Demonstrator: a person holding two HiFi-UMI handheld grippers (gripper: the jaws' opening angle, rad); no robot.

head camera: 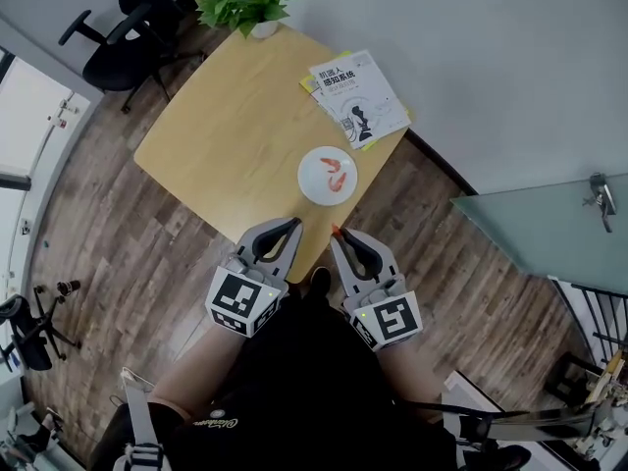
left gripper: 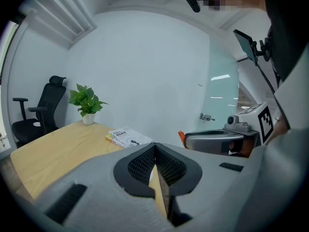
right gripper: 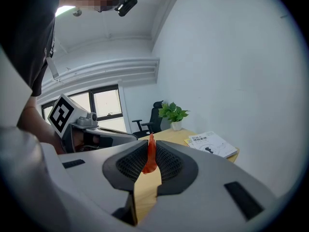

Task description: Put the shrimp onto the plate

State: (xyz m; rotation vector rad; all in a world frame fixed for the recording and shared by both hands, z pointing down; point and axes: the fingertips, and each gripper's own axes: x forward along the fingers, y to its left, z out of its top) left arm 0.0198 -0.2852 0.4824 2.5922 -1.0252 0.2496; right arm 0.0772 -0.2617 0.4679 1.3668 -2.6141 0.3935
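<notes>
Right gripper (right gripper: 148, 154) clamped on a red shrimp (right gripper: 150, 156), held just off the near edge of the wooden table (head camera: 226, 135), left gripper (left gripper: 155, 151) beside it, jaws together on nothing, white plate (head camera: 306, 183) by the table's near-right edge, second shrimp (head camera: 337, 175) lying on it, book (head camera: 358, 96) at the right corner.

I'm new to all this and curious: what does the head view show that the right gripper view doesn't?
Only the head view: the white plate with shrimp on it. Only the right gripper view: the windows. Both: the held shrimp pinched in the right gripper, the book and the plant.
</notes>
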